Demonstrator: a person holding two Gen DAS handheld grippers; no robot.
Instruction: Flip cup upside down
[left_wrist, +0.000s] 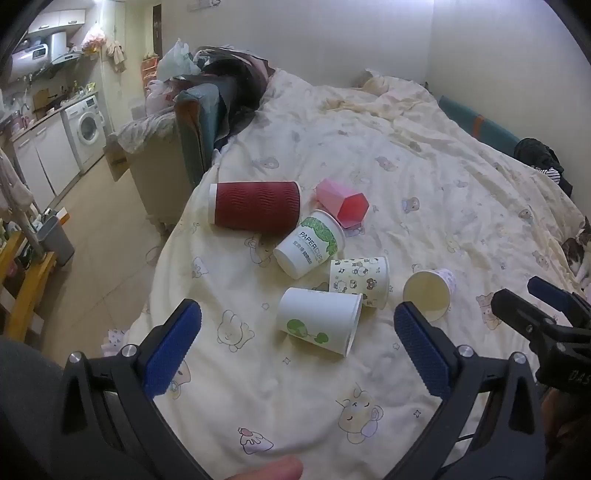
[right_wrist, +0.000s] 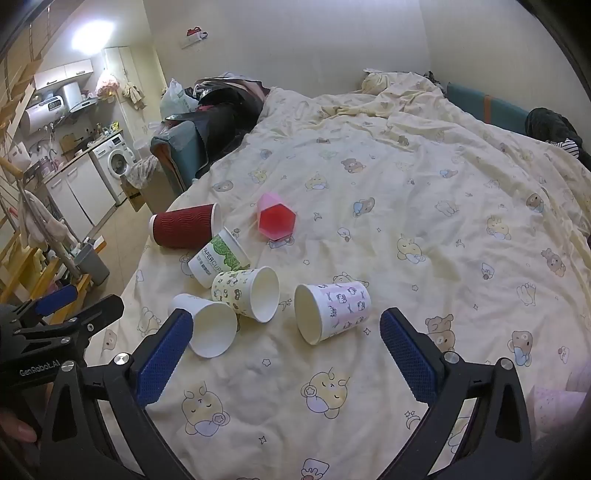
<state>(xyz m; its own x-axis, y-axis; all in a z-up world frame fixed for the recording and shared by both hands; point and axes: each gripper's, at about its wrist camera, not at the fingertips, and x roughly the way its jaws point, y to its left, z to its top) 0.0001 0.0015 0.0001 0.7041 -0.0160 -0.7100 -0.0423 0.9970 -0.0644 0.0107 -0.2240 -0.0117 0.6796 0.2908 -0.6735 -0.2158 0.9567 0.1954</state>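
Note:
Several cups lie on their sides on the bed. A dark red ribbed cup (left_wrist: 255, 207) (right_wrist: 183, 226), a pink faceted cup (left_wrist: 345, 206) (right_wrist: 277, 218), a white "PAPERCUPS" cup (left_wrist: 310, 243) (right_wrist: 219, 256), a yellow cartoon cup (left_wrist: 360, 280) (right_wrist: 245, 293), a white cup with green print (left_wrist: 319, 320) (right_wrist: 207, 325) and a pink striped cartoon cup (left_wrist: 430, 291) (right_wrist: 332, 310). My left gripper (left_wrist: 295, 350) is open and empty, above the bed in front of the white green-print cup. My right gripper (right_wrist: 286, 354) is open and empty, in front of the pink striped cup.
The bed's cream cartoon quilt (right_wrist: 406, 192) stretches far and right. The bed's left edge drops to the floor (left_wrist: 92, 258), with a grey bin (left_wrist: 55, 240), a yellow wooden frame and a kitchen with a washing machine (left_wrist: 86, 127). A cat (left_wrist: 576, 251) lies at the right.

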